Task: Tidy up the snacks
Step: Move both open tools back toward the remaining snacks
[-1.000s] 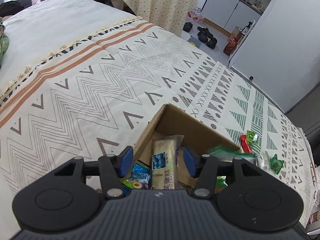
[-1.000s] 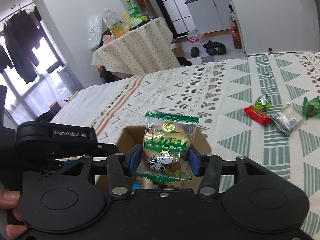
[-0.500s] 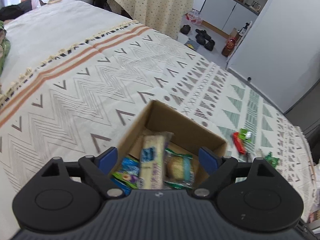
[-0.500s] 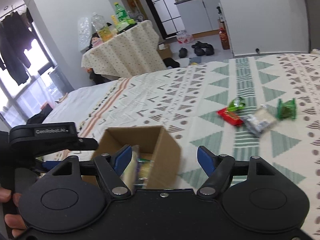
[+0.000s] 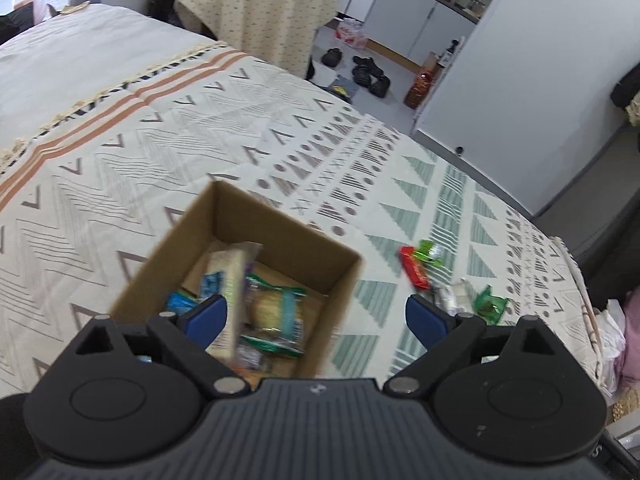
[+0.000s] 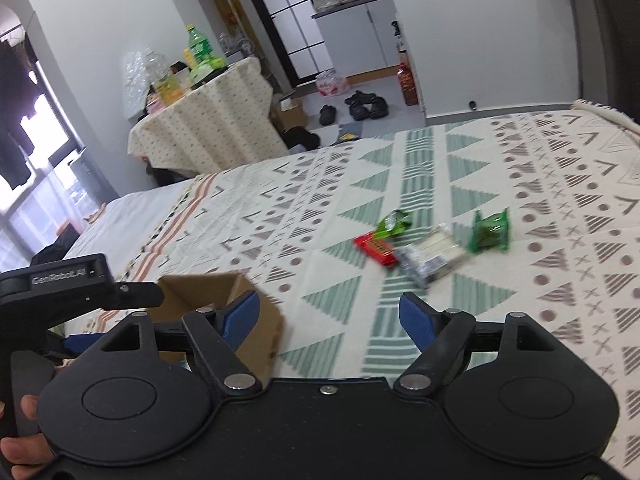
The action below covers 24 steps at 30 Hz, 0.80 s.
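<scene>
**Both grippers open above the snack box**

The left gripper [image 5: 316, 314] tips down over the cardboard box [image 5: 280, 240] on the patterned bed cover [image 5: 120, 152]. Its blue fingers [image 5: 208, 314] have just been opening and now stand wide apart. Nothing is between them. Inside the box lie a long pale cake pack [image 5: 230, 280], a round cake in a green wrapper [image 5: 272, 312] and a small blue pack [image 5: 180, 304].

The right gripper [image 6: 328, 316] points less steeply, past the box [image 6: 256, 320] toward the loose snacks. Its jaws have just been opening too, and they hold nothing. A hand [image 6: 20, 440] grips the left gripper's handle at the picture's left edge.

Well apart from the box, on the cover, lie a red bar [image 6: 376, 248], a light green pack [image 6: 394, 224], a clear pack [image 6: 434, 256] and a dark green pack [image 6: 490, 232].
</scene>
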Each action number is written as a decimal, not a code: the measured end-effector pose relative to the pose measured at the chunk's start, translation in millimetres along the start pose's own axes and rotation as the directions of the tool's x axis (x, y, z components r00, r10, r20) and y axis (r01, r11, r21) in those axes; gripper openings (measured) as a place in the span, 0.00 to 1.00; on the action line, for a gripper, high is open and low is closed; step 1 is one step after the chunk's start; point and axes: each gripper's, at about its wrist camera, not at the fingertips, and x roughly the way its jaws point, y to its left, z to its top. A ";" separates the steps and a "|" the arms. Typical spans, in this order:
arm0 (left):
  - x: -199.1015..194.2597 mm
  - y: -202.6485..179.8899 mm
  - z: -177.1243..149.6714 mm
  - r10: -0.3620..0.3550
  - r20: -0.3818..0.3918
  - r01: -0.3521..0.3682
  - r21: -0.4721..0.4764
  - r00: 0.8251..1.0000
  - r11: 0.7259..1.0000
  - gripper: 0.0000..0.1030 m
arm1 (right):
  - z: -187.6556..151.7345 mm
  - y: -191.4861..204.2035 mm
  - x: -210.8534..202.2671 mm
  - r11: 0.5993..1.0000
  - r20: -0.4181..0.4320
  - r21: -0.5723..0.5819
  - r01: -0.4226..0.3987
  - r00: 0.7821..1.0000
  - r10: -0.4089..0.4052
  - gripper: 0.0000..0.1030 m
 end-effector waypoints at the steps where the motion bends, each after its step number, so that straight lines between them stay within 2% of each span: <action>1: 1.2 -5.1 -1.2 -0.002 -0.002 0.002 0.003 1.000 1.000 0.93 | 1.7 -5.6 -1.7 1.000 0.003 0.003 0.007 1.000 -0.007 0.74; 11: 22.4 -55.0 -16.2 -0.025 -0.015 0.025 0.042 1.000 0.999 0.93 | 15.3 -65.0 -7.4 0.997 0.012 0.045 0.062 0.998 -0.062 0.74; 24: 72.5 -105.7 -27.9 -0.043 -0.047 0.046 0.057 0.998 0.997 0.93 | 27.2 -119.9 15.5 0.991 -0.004 0.099 0.095 0.995 -0.095 0.74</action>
